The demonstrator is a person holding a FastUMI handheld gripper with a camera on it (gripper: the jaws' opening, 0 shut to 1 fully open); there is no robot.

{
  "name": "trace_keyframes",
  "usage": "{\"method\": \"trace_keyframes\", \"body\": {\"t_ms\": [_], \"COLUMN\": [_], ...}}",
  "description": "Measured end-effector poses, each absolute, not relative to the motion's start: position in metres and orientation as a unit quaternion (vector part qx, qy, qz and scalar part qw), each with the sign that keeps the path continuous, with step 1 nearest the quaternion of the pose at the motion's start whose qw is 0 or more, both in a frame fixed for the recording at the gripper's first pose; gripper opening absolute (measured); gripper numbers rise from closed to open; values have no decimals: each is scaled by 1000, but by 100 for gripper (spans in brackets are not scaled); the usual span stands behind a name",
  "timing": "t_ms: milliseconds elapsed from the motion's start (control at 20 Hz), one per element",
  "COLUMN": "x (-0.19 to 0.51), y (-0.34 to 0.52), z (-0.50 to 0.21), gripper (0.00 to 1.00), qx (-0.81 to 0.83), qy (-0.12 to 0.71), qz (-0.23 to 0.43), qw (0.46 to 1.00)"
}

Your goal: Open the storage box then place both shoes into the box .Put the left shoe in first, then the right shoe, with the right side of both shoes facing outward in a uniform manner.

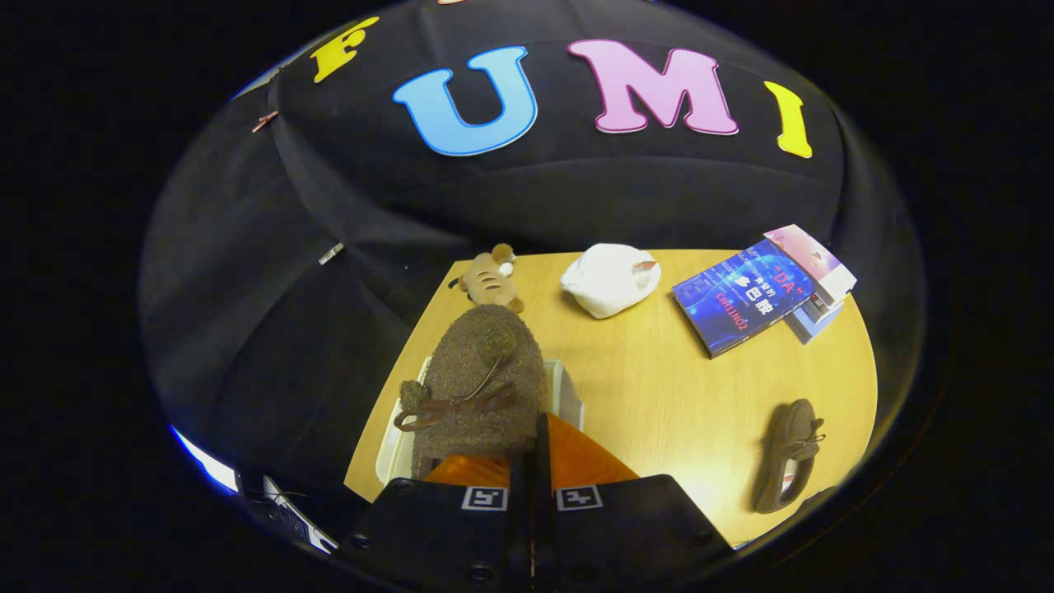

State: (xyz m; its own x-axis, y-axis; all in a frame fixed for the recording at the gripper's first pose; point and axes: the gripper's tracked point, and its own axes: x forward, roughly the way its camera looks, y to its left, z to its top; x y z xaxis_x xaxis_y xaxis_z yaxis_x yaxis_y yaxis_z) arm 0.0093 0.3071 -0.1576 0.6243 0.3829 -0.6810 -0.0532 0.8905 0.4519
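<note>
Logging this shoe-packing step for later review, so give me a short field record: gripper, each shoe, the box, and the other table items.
gripper: fingers closed on the fuzzy brown lace-up shoe
held shoe: just ahead of the fingers, over the white plastic storage box
storage box: open, at the wooden table's near left corner
second brown shoe: on the table, apart, right of the fingers
clutter: striped plush toy, white cloth bundle, blue book on a stack
</note>
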Motion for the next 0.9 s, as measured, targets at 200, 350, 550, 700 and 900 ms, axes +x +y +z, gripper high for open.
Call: {"method": "trace_keyframes", "body": {"t_ms": [200,350,550,700,900], "x": [11,10,-2,-9,-9], "y": [353,380,417,425,431], "z": [-202,-235,-273,-298,-308], "gripper": [7,7,7,7,9], "qx": [181,159,144,134,135], "qy": [448,471,506,530,543], "qz": [108,97,93,89,101], "qw": [869,862,845,832,822]}}
